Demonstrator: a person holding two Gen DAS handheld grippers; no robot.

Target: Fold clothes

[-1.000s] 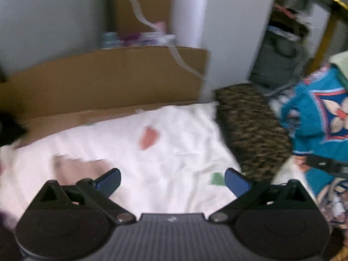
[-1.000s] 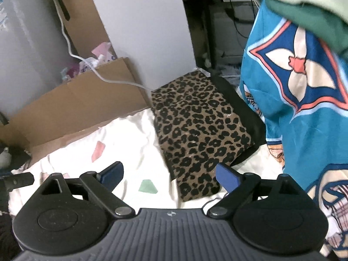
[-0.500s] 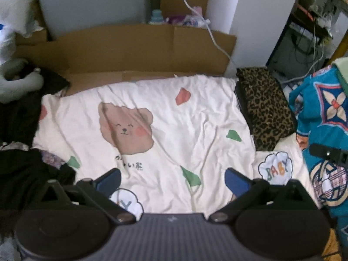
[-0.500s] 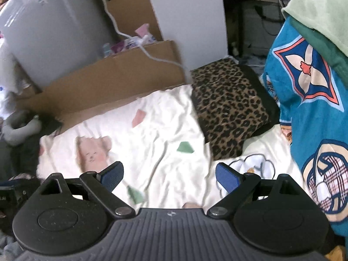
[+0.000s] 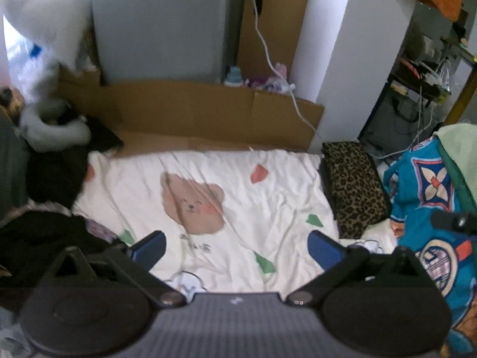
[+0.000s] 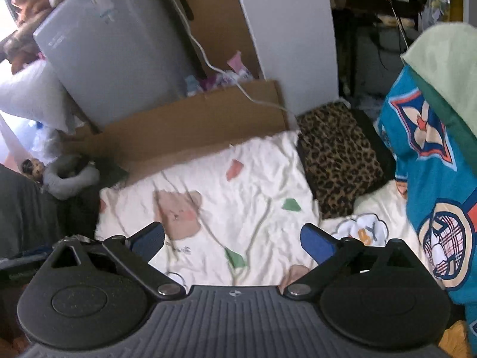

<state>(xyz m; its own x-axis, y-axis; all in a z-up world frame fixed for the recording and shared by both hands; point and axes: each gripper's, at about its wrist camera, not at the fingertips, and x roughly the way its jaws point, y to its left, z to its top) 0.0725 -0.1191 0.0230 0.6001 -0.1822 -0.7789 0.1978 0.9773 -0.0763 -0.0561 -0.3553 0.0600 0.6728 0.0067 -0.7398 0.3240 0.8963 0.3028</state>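
Observation:
A folded leopard-print garment (image 5: 353, 188) (image 6: 337, 155) lies at the right edge of a white bear-print sheet (image 5: 238, 197) (image 6: 256, 185). A blue patterned garment (image 5: 429, 197) (image 6: 432, 161) hangs in a heap further right, with a pale green cloth (image 6: 441, 56) over it. Dark clothes (image 5: 44, 238) are piled at the left. My left gripper (image 5: 237, 249) hangs open above the sheet's near part, holding nothing. My right gripper (image 6: 232, 241) is also open and empty, raised over the same sheet.
A cardboard wall (image 5: 193, 113) (image 6: 193, 119) runs along the sheet's far side, with a grey appliance (image 5: 161, 24) and a white pillar (image 5: 351, 47) behind it. A white cable (image 5: 277, 71) droops over the cardboard. A grey plush (image 5: 53, 131) sits at the far left.
Both grippers have pulled back and risen, so the whole sheet and the room behind have come into view. Both stayed open and empty.

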